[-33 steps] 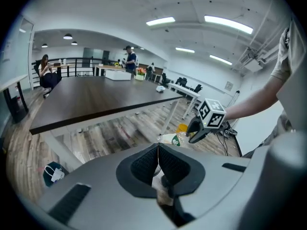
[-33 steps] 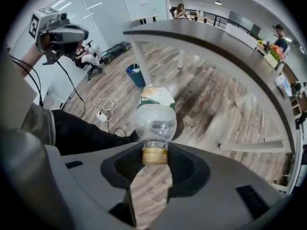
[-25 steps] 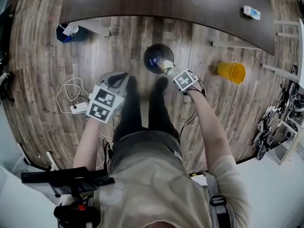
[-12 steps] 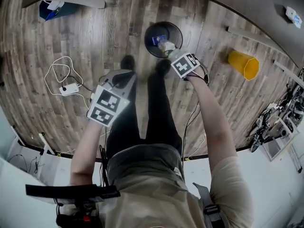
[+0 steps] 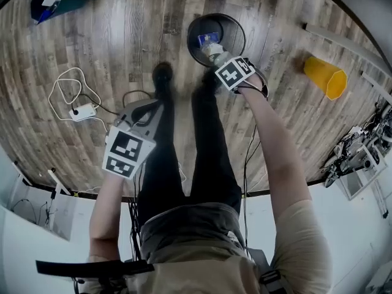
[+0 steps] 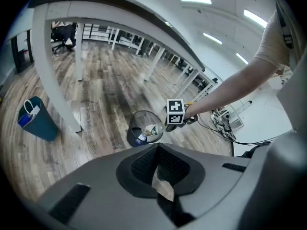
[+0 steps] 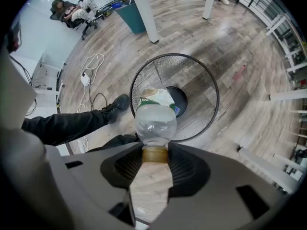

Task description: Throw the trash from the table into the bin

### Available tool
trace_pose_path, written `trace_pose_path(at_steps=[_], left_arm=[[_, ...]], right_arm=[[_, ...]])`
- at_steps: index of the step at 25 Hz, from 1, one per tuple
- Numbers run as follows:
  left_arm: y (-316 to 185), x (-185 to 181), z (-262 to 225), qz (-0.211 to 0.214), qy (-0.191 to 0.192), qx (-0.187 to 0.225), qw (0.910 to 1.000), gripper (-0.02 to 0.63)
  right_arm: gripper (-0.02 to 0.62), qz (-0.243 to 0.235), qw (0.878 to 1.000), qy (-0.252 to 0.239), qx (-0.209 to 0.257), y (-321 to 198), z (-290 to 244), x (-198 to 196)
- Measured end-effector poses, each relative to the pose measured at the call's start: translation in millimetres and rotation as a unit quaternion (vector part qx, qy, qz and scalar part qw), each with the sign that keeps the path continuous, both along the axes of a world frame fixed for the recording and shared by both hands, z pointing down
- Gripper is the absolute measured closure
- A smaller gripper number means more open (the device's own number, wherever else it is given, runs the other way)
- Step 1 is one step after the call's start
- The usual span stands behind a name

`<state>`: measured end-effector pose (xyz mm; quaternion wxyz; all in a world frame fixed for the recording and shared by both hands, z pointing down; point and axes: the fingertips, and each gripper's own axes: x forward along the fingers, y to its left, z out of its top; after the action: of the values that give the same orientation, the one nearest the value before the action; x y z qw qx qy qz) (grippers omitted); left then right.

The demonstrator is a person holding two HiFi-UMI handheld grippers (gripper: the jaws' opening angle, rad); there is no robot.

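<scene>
Bottle (image 7: 154,121) is hanging base-down from the right gripper (image 7: 155,155). The pads are pinching it at the tan cap end, jaws partly apart around the neck. It's clear plastic with a green and white label. In the right gripper view it's sitting at centre frame, overlapping the mouth of the bin (image 7: 194,73). In the head view the bottle (image 5: 214,51) is lying over the bin's lower rim (image 5: 236,23), top centre. Can't tell if it's touching the mesh.

Left gripper (image 6: 157,148) is pressing its jaws together on a tan paper scrap (image 6: 163,189), which is sticking out behind the pads. In the head view the left gripper (image 5: 147,110) is hanging at left of centre, beside the person's leg and well apart from the bin.

The bin is black wire mesh, standing upright on the wood floor. Something blue (image 5: 205,40) is lying in its bottom. The person's shoes (image 5: 162,73) are standing just below it in the head view.

Further out, a white cable and power strip (image 5: 82,111) are lying at left. A yellow container (image 5: 326,77) is lying on its side at right. A teal bin (image 6: 36,121) is standing by a table leg at the left of the left gripper view.
</scene>
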<state>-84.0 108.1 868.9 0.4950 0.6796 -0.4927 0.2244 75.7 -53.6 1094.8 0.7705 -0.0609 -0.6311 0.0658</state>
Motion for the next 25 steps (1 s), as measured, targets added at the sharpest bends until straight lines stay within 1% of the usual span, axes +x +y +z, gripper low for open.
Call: trace_pose_path(at_steps=[3,7,12,15,20,21,22,23,25], left_arm=[[6.8,-5.0,20.4,-0.004,-0.003,-0.013,0.9999,0.592],[14.3,-2.9,29.4,-0.014,0.01,-0.022,0.9996,0.592],[1.0,0.5,33.2,-0.02,0.013,-0.017,0.9996,0.592],[-8.3,2.4,33.8,-0.02,0.015,-0.011,0.9996,0.592],[-11.5,2.3,35.9,-0.017,0.012,-0.007,0.9998,0.592],[-11.5,3.6,36.7,-0.017,0.012,-0.008,0.9998,0.592],[-11.8,5.2,37.0,-0.016,0.012,-0.009,0.9998,0.592],[-12.1,6.6,36.6,-0.015,0.012,-0.009,0.9998,0.592],[-12.8,7.7,33.8,-0.014,0.012,-0.007,0.9998,0.592]], right_arm=[[0.436,0.009,1.0,0.003,0.003,-1.9,20.9,-6.1],[0.436,0.033,0.999,0.002,-0.005,3.4,33.8,-12.0],[0.436,0.04,0.999,0.005,-0.012,-2.5,40.4,-11.1],[0.436,0.054,0.998,0.005,-0.017,-4.0,43.9,-8.7],[0.433,0.067,0.997,-0.001,-0.028,-0.7,50.1,-7.3],[0.428,0.075,0.997,-0.005,-0.029,0.2,50.2,-7.1],[0.404,0.083,0.996,-0.009,-0.032,1.0,49.4,-6.9],[0.396,0.089,0.995,-0.013,-0.035,1.9,47.9,-6.8],[0.38,0.094,0.995,-0.021,-0.036,3.1,43.2,-7.0]])
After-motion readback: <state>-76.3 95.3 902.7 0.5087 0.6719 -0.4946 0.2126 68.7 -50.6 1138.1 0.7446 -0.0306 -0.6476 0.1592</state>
